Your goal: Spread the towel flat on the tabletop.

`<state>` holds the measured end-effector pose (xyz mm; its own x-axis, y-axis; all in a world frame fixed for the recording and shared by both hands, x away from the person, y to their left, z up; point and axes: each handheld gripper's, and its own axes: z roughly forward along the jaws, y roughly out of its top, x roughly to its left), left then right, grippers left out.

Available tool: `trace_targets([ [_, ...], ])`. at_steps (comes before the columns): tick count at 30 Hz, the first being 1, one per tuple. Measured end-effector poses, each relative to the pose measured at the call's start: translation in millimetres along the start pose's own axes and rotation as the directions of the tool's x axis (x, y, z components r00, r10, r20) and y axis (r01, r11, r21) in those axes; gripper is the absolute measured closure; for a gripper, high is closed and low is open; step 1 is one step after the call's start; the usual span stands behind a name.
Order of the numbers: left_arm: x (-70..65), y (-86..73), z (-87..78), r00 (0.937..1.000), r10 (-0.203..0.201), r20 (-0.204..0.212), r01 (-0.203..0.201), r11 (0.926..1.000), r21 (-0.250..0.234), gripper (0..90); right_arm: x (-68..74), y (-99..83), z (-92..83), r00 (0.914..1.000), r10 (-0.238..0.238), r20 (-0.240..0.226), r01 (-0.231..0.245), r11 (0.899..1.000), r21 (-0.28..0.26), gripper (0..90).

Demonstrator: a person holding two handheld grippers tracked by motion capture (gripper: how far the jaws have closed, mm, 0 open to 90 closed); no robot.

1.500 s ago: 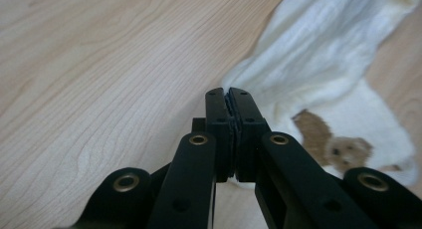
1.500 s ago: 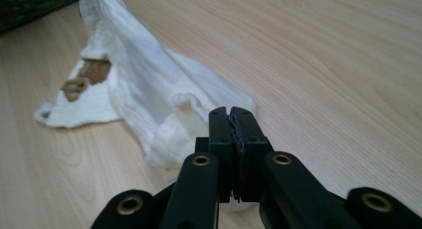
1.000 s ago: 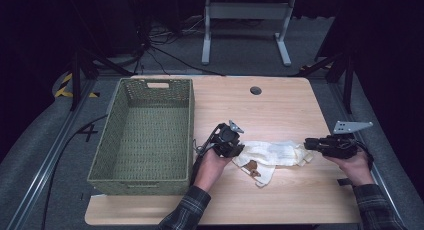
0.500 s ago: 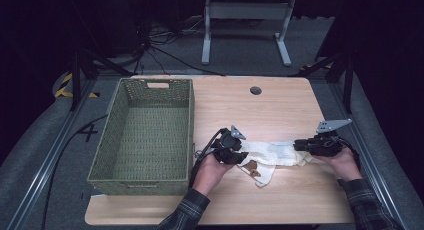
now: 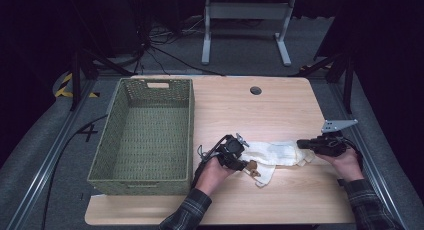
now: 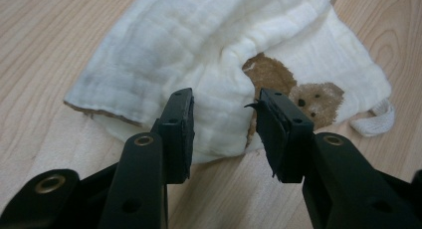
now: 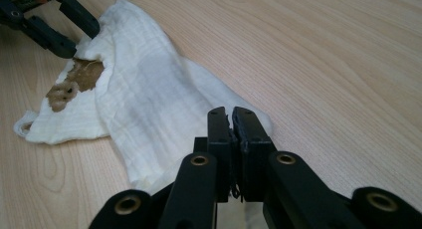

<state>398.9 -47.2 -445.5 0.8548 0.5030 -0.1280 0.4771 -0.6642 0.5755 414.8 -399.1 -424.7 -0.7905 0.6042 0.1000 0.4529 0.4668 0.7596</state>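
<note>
Bearing cloth point(image 5: 280, 154) — wooden table point(image 5: 260, 110), dark room

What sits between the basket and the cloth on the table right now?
The left gripper and the hand holding it lie there, beside the green basket and at the near end of the white cloth. That shows in the high view.

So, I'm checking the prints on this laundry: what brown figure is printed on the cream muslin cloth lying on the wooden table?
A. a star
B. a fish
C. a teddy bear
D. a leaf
C: in the left gripper view the cream muslin cloth bears a brown teddy bear print with dark eyes and a nose, just beyond the open jaws of the left gripper.
</note>
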Motion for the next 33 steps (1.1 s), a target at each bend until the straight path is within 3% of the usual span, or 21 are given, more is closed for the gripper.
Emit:
trace_targets([
  [2, -0.1, -0.1, 1.1, 0.9997, 0.018, -0.016, -0.017, 0.9998, 0.010, 62.1, -0.1, -0.2, -0.8, 1.0000, 0.000, 0.005, 0.000, 1.000, -0.001, 86.6],
  [3, 0.8, -0.1, 1.2, 0.9995, 0.020, -0.025, -0.020, 0.9998, 0.008, 67.7, -0.4, -0.5, -1.8, 1.0000, -0.002, 0.007, 0.003, 1.000, -0.005, 86.6],
  [7, 4.5, -0.7, 0.5, 0.9999, -0.003, -0.010, 0.003, 1.0000, -0.003, 81.3, -1.1, -1.0, -3.2, 0.9999, 0.003, 0.010, -0.003, 1.000, -0.012, 86.7],
  [10, 5.4, -0.5, -0.9, 0.9997, -0.020, -0.014, 0.020, 0.9997, -0.011, 85.9, -1.5, -1.1, -4.2, 0.9999, 0.005, 0.013, -0.004, 1.000, -0.017, 86.7],
  [14, 9.0, 2.3, -11.0, 0.9980, -0.054, -0.033, 0.051, 0.9964, -0.068, 86.8, -2.8, 0.5, -9.2, 0.9998, 0.007, 0.018, -0.006, 0.999, -0.040, 87.0],
  [17, 7.6, 3.8, -25.3, 0.9953, -0.089, -0.038, 0.084, 0.9884, -0.127, 87.0, -2.7, 2.2, -18.7, 0.9995, 0.012, 0.029, -0.010, 0.997, -0.071, 87.2],
  [20, 0.2, 3.8, -46.0, 0.9935, -0.112, -0.023, 0.105, 0.9765, -0.188, 87.2, 2.2, 0.2, -32.7, 0.9991, 0.004, 0.043, 0.000, 0.996, -0.091, 87.3],
  [22, -2.6, 3.5, -51.6, 0.9938, -0.110, -0.018, 0.104, 0.9740, -0.201, 87.2, 4.2, -1.5, -37.8, 0.9989, 0.003, 0.046, 0.002, 0.995, -0.097, 87.3],
  [23, -9.7, 2.7, -60.4, 0.9941, -0.108, -0.007, 0.104, 0.9695, -0.222, 87.2, 9.3, -6.1, -49.3, 0.9985, 0.001, 0.056, 0.006, 0.993, -0.114, 87.3],
  [30, -29.1, -4.0, -87.4, 0.9969, -0.078, 0.001, 0.076, 0.9632, -0.258, 87.2, 26.9, -21.8, -74.3, 0.9979, -0.002, 0.065, 0.011, 0.991, -0.133, 87.3],
  [33, -38.1, -13.3, -95.3, 0.9970, -0.072, 0.028, 0.077, 0.9621, -0.262, 87.2, 40.1, -33.8, -80.6, 0.9987, -0.008, 0.051, 0.014, 0.992, -0.125, 87.4],
])
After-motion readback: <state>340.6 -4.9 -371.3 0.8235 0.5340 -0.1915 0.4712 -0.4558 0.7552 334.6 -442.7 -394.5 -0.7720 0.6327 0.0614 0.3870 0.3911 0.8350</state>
